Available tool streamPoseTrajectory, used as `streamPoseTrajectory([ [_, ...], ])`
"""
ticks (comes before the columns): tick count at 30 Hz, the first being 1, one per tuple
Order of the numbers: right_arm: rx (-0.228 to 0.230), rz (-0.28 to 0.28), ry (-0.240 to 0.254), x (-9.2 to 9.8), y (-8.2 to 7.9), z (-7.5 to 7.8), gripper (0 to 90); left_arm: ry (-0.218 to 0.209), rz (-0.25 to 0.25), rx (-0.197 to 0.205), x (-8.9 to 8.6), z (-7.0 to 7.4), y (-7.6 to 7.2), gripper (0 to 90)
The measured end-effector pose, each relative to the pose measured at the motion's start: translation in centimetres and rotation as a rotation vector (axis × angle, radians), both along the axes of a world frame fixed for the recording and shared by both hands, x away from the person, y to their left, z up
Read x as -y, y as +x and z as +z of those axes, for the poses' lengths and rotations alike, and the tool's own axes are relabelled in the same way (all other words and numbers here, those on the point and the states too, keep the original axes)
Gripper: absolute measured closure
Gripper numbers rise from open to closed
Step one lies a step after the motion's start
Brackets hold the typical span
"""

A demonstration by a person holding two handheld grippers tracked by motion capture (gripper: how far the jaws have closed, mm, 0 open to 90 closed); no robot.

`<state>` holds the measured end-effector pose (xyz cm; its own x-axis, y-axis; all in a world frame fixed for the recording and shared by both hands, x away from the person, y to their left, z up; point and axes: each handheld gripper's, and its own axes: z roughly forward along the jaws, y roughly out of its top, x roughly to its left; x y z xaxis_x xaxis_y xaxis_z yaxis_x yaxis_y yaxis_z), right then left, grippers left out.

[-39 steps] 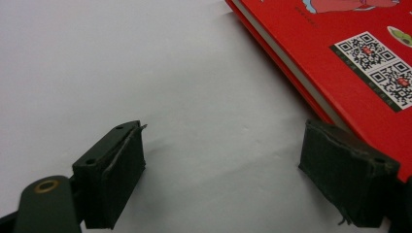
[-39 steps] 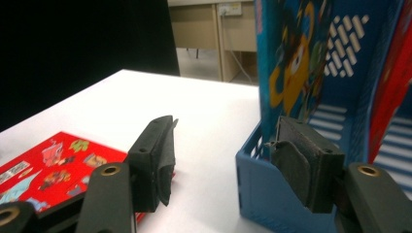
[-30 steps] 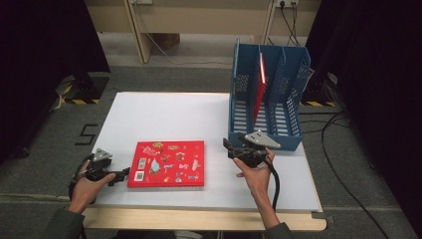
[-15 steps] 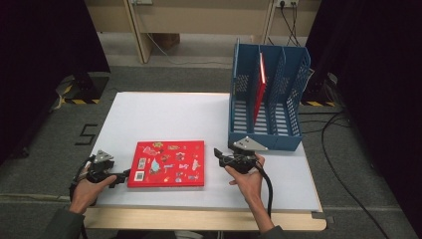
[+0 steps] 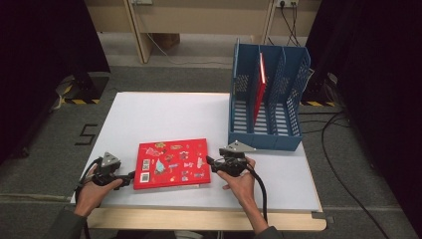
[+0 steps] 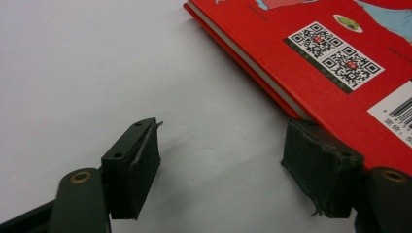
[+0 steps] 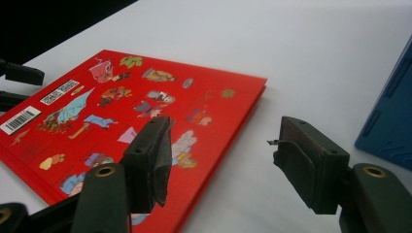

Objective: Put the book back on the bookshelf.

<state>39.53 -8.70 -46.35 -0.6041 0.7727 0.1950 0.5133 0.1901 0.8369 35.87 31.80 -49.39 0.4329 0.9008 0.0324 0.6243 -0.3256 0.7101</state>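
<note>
Red book (image 5: pixel 172 163) between both grippers' jaws

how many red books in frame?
2. One red book lies flat on the table between the grippers; another red book stands upright in the blue rack. The rack walls could hide others.

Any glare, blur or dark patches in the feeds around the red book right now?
High view: table evenly lit, no glare, surroundings dark. Left gripper view: the red book has sharp printed codes, with soft shadows under the jaws. Right gripper view: cover pictures slightly soft, blue rack blurred at the frame edge.
</note>
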Motion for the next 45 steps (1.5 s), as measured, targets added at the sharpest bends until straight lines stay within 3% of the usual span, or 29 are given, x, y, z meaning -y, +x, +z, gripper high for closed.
streamPoseTrajectory([
  [6,-0.029,0.003,-0.019,-0.5,0.2,-0.7,37.3,0.001,-0.031,0.015,1.3,-0.1,-0.4,26.4],
  [10,-0.059,0.002,-0.006,-0.5,0.4,-1.1,36.7,-0.017,-0.036,0.005,1.2,-0.1,-0.3,24.1],
  [13,-0.069,0.005,-0.013,-0.6,0.6,-1.3,36.1,-0.037,-0.035,-0.009,0.8,-0.1,-0.3,18.4],
  [16,-0.085,0.006,-0.016,-0.7,0.6,-1.5,35.8,-0.06,-0.018,0.016,0.7,0.2,-0.2,18.1],
  [17,-0.088,0.009,-0.016,-0.7,0.6,-1.5,35.5,-0.087,-0.015,0.019,0.6,0.4,-0.3,17.3],
  [23,-0.113,0.018,-0.011,-0.9,0.7,-1.9,34.2,-0.093,-0.019,0.011,0.6,0.3,-0.3,16.9],
  [29,-0.135,0.023,-0.011,-1.1,0.7,-2.3,32.8,-0.071,-0.022,0.017,0.7,0.3,-0.3,16.4],
  [38,-0.181,0.016,0.034,-1.6,0.6,-2.8,29.2,-0.076,-0.013,0.012,0.8,0.2,-0.4,17.5],
  [41,-0.175,0.013,0.041,-1.6,0.5,-2.8,28.4,-0.066,-0.008,0.021,0.9,0.1,-0.4,17.6],
  [45,-0.165,-0.006,0.124,-1.1,0.5,-2.2,33.4,-0.051,-0.012,0.002,1.2,-0.1,-0.6,22.0],
])
